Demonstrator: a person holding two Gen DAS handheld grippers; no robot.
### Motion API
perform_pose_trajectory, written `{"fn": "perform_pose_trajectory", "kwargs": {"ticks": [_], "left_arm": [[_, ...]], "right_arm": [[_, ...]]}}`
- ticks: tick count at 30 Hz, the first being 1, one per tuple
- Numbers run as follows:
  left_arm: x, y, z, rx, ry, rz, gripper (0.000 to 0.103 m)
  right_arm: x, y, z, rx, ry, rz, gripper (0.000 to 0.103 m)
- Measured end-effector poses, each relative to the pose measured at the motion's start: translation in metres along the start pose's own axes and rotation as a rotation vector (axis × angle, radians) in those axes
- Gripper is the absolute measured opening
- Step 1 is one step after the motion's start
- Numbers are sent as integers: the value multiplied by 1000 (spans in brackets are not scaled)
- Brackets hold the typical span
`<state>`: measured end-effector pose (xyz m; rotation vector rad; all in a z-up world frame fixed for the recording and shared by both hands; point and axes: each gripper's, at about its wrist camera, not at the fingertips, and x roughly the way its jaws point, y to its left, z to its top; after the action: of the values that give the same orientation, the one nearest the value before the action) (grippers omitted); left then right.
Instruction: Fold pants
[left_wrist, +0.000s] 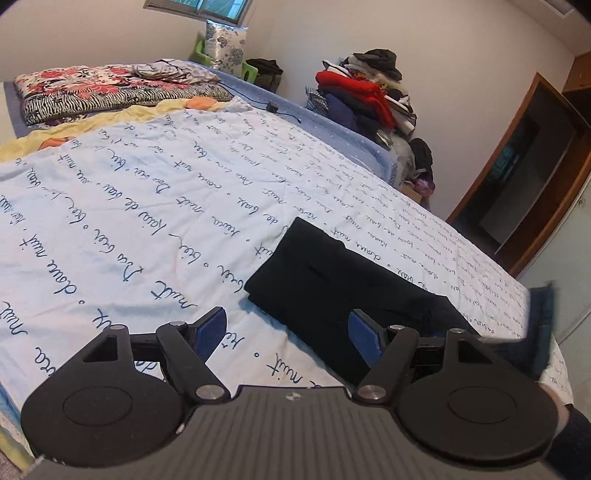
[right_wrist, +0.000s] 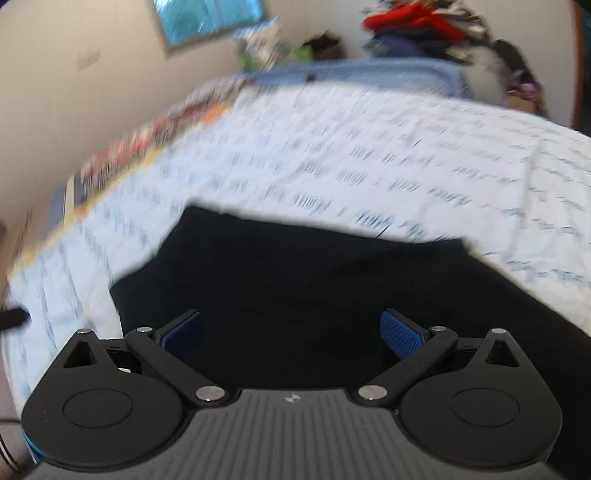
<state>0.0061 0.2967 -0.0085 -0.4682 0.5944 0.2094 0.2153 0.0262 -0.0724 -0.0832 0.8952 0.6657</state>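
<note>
Left gripper (left_wrist: 288, 332) angled down over the bed, jaws wide, nothing between. Right gripper (right_wrist: 291, 334) likewise tilted down, jaws wide, empty, hovering above the pants (right_wrist: 314, 288). Black pants (left_wrist: 332, 288) folded flat on the script-printed blanket (left_wrist: 147, 206). Farther off, piled clothes (left_wrist: 369, 96).

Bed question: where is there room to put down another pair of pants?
The widest bare stretch is the script-printed quilt, between the folded black pants and the floral bedding at the head. Beyond the pants, toward the blue edge, is free too. The clothes pile beside the bed is crowded.
</note>
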Motion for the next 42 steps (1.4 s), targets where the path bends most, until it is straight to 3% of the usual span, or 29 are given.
{"fn": "perform_pose_trajectory", "kwargs": {"ticks": [1,2,5,8,10,12,15,21,26,32,38,40,42], "left_arm": [[-2,2,0,-1,-3,1,75],[-5,5,-1,-3,-5,2,75],[-10,16,0,-18,-12,7,76],[-11,26,2,-39,-15,13,76],[-8,32,3,-55,-12,12,76],[-5,37,4,-66,-13,13,76],[-2,41,4,-82,-8,6,76],[-8,51,0,-95,-7,8,78],[-12,66,-7,-127,6,28,78],[-15,74,-10,-131,18,33,78],[-9,79,-7,-150,27,34,79],[-9,76,-6,-138,23,22,79],[-10,73,-4,-129,18,14,80]], "right_arm": [[12,1,-2,-11,38,-26,103],[12,5,-5,-48,2,-53,103],[6,14,0,-43,1,-79,103],[-27,30,-8,-89,-156,-46,103],[-45,50,-20,-221,-252,-70,103],[-47,76,-36,-388,-288,-119,103],[-36,113,-56,-615,-308,-129,103],[17,170,-68,-919,-279,-265,103],[48,180,-58,-951,-237,-320,103],[63,178,-34,-962,-245,-400,103],[65,179,-52,-1024,-293,-413,101],[67,185,-56,-1068,-279,-375,73],[72,192,-64,-1135,-281,-383,60]]}}
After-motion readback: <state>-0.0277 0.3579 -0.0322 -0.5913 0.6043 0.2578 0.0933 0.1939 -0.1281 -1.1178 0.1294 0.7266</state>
